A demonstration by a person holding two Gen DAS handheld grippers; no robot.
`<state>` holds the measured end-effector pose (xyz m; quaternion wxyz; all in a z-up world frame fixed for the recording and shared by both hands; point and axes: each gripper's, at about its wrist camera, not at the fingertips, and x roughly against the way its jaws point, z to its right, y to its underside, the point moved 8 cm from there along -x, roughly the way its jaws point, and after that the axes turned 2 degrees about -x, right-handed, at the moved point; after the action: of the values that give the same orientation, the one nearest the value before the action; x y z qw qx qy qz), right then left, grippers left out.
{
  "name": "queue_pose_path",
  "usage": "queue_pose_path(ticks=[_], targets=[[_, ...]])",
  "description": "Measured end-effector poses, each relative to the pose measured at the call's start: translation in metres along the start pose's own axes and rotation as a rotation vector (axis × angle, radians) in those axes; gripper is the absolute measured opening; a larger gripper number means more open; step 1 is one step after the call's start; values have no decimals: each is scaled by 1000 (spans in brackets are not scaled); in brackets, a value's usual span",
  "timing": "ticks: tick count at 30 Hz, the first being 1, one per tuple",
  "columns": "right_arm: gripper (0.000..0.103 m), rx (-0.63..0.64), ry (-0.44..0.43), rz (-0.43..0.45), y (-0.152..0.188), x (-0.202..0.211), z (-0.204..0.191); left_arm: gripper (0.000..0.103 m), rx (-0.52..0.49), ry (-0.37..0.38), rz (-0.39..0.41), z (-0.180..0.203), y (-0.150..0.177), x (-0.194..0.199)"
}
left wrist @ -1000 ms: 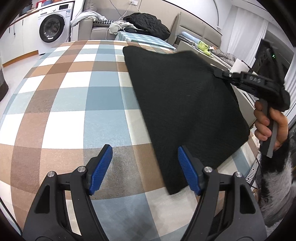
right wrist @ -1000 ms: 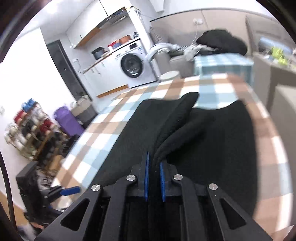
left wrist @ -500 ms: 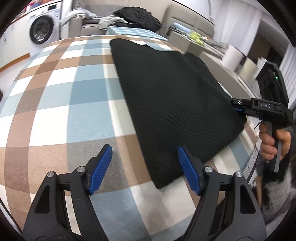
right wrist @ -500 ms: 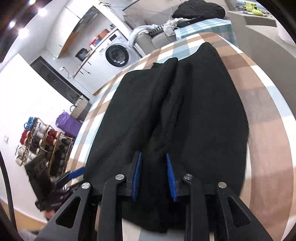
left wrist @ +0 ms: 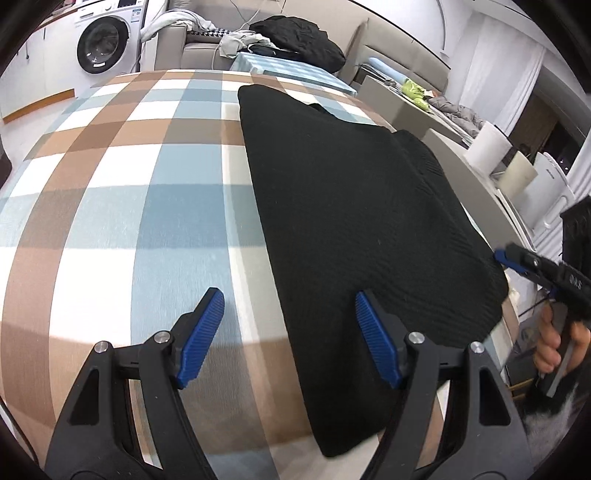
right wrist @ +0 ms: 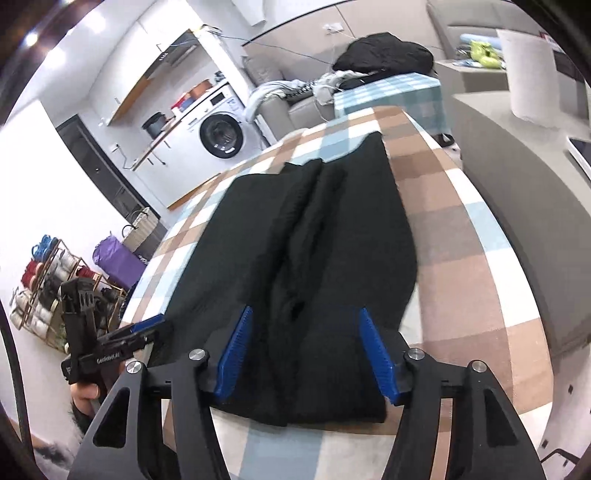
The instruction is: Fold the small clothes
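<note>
A black knit garment [left wrist: 354, 206] lies flat and folded on the plaid-covered table [left wrist: 110, 206]; it also shows in the right wrist view [right wrist: 314, 236], with a ridge of cloth down its middle. My left gripper [left wrist: 288, 332] is open over the garment's near left edge, holding nothing. My right gripper [right wrist: 306, 347] is open above the garment's near end, holding nothing. The right gripper shows in the left wrist view [left wrist: 517, 258] at the garment's right edge. The left gripper shows in the right wrist view [right wrist: 144, 332] at the table's left side.
A washing machine [left wrist: 107, 40] stands at the back left. A sofa with a black pile of clothes [left wrist: 295, 33] lies behind the table. A paper roll [right wrist: 532, 74] stands on a grey counter at right. A rack and purple bag [right wrist: 110, 254] are on the floor at left.
My right gripper lowered the lifted fold onto the garment, then opened and let it go. The garment now lies flat. My left gripper stayed open and shifted slightly nearer the garment.
</note>
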<state>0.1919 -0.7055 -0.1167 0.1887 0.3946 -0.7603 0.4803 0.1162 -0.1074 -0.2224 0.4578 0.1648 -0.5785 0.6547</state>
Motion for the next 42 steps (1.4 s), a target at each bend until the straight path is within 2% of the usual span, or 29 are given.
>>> queue_pose_path(ticks=[2,5,11,14,16,18,20,21,23,26,32,35,42], targets=[[74,6,7,-7,0,-1,3,71,4,-4,1,0,-4,-4],[84,26,32,15,-2,0,5,71,-4,-5,-1,3,-9,-10],[85,15,76,11,-4,-8,16,69,-3,56,-1,12,-15,-18],[84,5,95,1,-3,-13,21,53,21,94,-8,15,-18,-23],[80,-1,105,-12,-2,-18,23,43,28,86,3,14,-20,-24],[73,7,100,-23,-1,-23,22,25,30,72,13,12,-22,-24],[55,22,112,-38,0,-29,21,17,39,76,22,9,-24,-22],[50,29,116,-45,1,-31,21,14,48,79,23,8,-24,-22],[33,36,127,-63,2,-38,21,11,57,78,26,5,-24,-20],[25,47,127,-64,0,-41,18,10,45,73,25,3,-24,-19],[23,83,131,-80,-4,-56,1,9,51,41,38,-13,-25,-11],[23,95,112,-96,-6,-68,-11,9,88,17,53,-36,-28,-2],[23,155,54,-136,-8,-101,-60,9,149,-92,109,-92,-35,23]])
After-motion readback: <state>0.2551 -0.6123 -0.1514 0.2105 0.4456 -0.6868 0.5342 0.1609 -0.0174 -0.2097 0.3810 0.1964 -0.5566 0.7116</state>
